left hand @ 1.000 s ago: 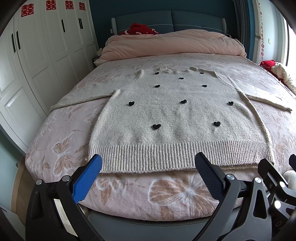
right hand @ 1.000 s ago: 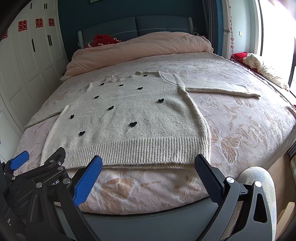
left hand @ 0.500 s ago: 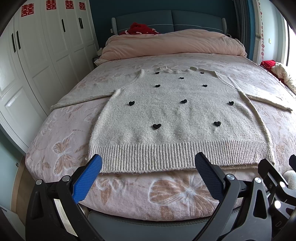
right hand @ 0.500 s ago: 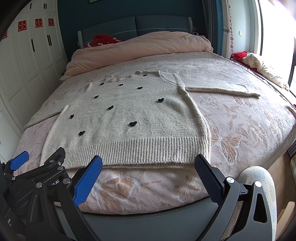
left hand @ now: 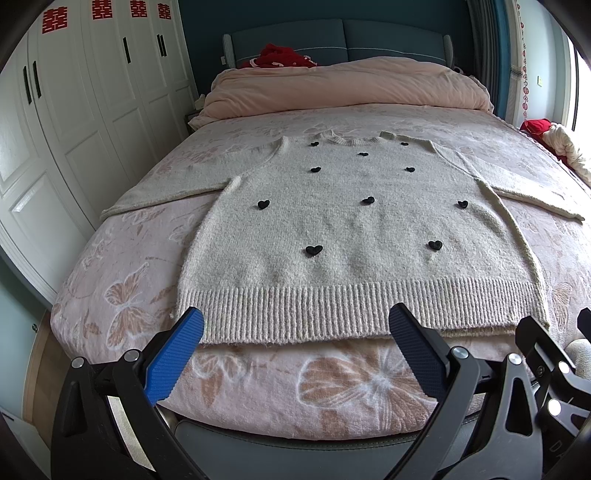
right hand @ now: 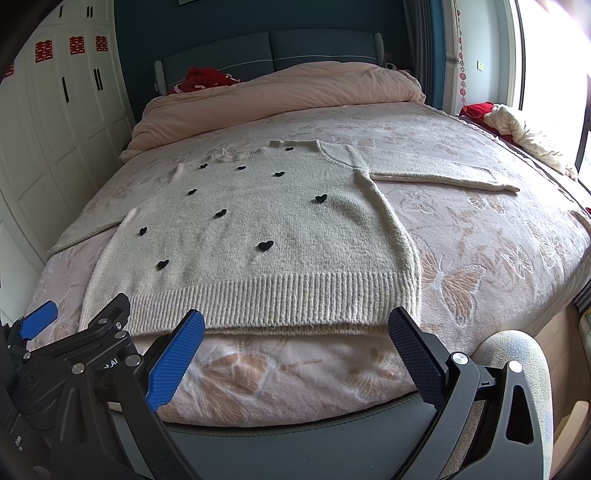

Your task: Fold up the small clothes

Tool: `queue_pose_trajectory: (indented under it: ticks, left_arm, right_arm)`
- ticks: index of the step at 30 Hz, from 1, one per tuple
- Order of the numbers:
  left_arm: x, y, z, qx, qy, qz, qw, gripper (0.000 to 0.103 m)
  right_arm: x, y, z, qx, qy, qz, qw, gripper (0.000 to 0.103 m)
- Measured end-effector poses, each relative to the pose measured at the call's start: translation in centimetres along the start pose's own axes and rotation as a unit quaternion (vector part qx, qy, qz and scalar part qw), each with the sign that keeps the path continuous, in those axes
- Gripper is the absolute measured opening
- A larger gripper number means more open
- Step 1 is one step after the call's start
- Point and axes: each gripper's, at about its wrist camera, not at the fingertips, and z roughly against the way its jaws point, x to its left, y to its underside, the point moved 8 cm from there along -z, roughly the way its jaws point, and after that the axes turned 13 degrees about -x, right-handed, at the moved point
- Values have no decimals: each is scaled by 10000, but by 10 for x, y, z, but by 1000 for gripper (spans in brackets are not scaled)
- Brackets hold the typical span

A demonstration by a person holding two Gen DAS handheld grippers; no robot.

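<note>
Sweater's laid out, we're hovering at the foot of the bed
Cream knit sweater with black hearts [left hand: 354,236] lies flat on the pink butterfly-print bed [left hand: 122,295]; our left claw [left hand: 295,328] and right claw [right hand: 295,328] both gape wide, holding nothing

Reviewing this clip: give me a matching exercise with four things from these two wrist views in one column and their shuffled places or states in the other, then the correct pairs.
Things:
1. sweater
2. duvet
3. left gripper
4. red paper cutouts

Places or states:
A. stuck on the white wardrobe doors
B. spread flat on the bed, sleeves out to both sides
C. bunched at the head of the bed
D. open, empty, just short of the ribbed hem

Pairs: 1-B, 2-C, 3-D, 4-A
</note>
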Motion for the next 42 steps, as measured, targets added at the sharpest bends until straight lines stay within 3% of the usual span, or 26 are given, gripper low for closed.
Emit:
queue_pose_trajectory:
  ticks: [17,22,26,30,32,36,42]
  left_arm:
    - [-3,12,-12,235,-37,-7,9997,98]
    - [4,7,-19,359,209,319,9986,98]
    - [24,-11,-31,485,504,1109,9914,98]
    - [43,-20,-48,557,453,1601,9845,98]
    - [47,-20,-59,630,425,1708,9824,98]
    - [42,-17,-87,822,251,1623,9830,98]
    - [16,-17,-117,971,269,1138,9884,98]
  right_arm:
    - [0,14,-14,232,9,-45,9997,98]
    - [-6,4,-29,326,-331,-128,9988,98]
    - [-76,-34,-65,251,-184,-882,9956,98]
    - [-203,-80,-127,207,523,-1898,9802,98]
    - [-250,-96,-154,205,816,-2056,9750,96]
    - [-343,-121,-214,235,1277,-2544,9584,92]
    - [-416,-123,-273,261,1637,-3225,9320,89]
